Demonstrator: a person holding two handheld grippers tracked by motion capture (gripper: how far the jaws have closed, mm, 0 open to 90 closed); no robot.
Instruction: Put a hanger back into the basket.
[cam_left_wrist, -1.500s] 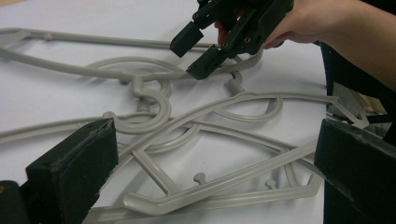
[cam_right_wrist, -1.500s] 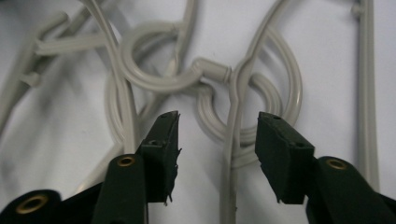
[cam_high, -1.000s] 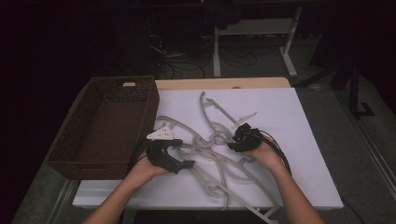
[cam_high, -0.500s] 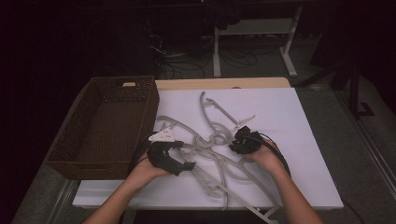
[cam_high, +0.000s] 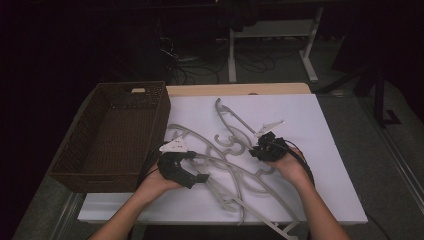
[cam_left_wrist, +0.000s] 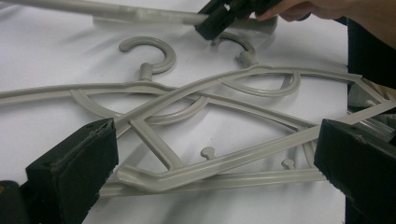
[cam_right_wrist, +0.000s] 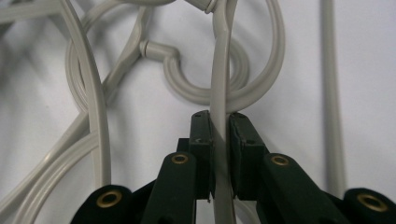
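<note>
Several grey plastic hangers (cam_high: 230, 167) lie tangled on the white table top (cam_high: 320, 175). My right gripper (cam_high: 260, 149) sits at the right of the pile. Its jaws have just been closing and now press on one hanger's thin arm (cam_right_wrist: 223, 70), which runs straight up between the pads (cam_right_wrist: 201, 135). My left gripper (cam_high: 196, 166) rests at the left of the pile and is open. Its wide-set jaws (cam_left_wrist: 219, 135) straddle the crossed hangers (cam_left_wrist: 196, 140) without touching them. The right gripper (cam_left_wrist: 219, 21) grips a long bar (cam_left_wrist: 116, 13) at the top of the left gripper view.
An empty brown wicker basket (cam_high: 162, 120) stands at the left, close to my left hand. Hanger hooks (cam_right_wrist: 187, 79) overlap around the held arm. Beyond the table's far edge lie a dark floor, cables and white desk legs (cam_high: 232, 55).
Both hands stay almost where they were. The right gripper has settled slightly lower onto the hanger arm.
</note>
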